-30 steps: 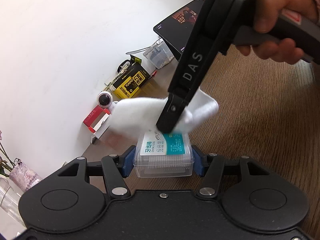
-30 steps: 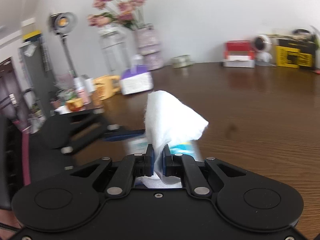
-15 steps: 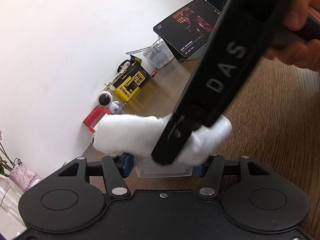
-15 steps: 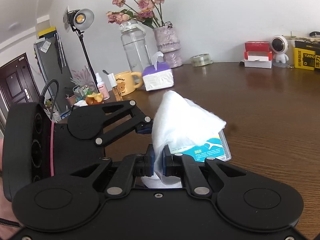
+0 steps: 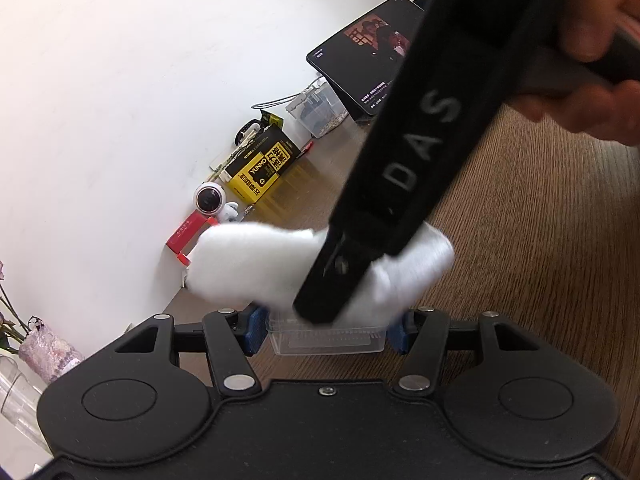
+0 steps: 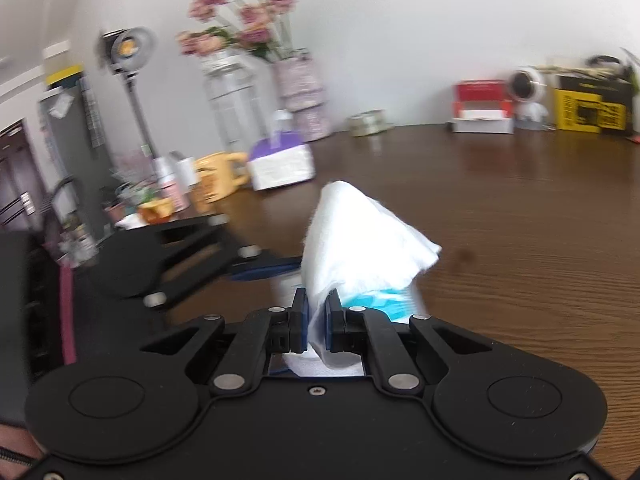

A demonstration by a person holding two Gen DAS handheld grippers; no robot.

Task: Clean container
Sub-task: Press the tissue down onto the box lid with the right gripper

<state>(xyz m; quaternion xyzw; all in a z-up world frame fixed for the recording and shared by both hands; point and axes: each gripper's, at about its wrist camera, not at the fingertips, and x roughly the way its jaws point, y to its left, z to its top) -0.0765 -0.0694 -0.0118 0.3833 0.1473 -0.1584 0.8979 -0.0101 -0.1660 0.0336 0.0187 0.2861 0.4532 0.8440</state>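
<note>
Between the blue pads of the left tool (image 5: 327, 326), in the left wrist view, sits the clear plastic container (image 5: 328, 338), clamped at both ends just above the wooden desk (image 5: 540, 280). The white cloth (image 5: 256, 266) lies over its top, pressed down by the right tool (image 5: 320, 308), whose black body crosses from the upper right.

In the right wrist view, the right tool (image 6: 316, 320) is clenched on the cloth (image 6: 360, 248), which stands up ahead of its tips. The container's teal label (image 6: 384, 300) peeks out just beyond, to the right.

Cloth (image 5: 256, 264) atop container (image 5: 328, 338)
</note>
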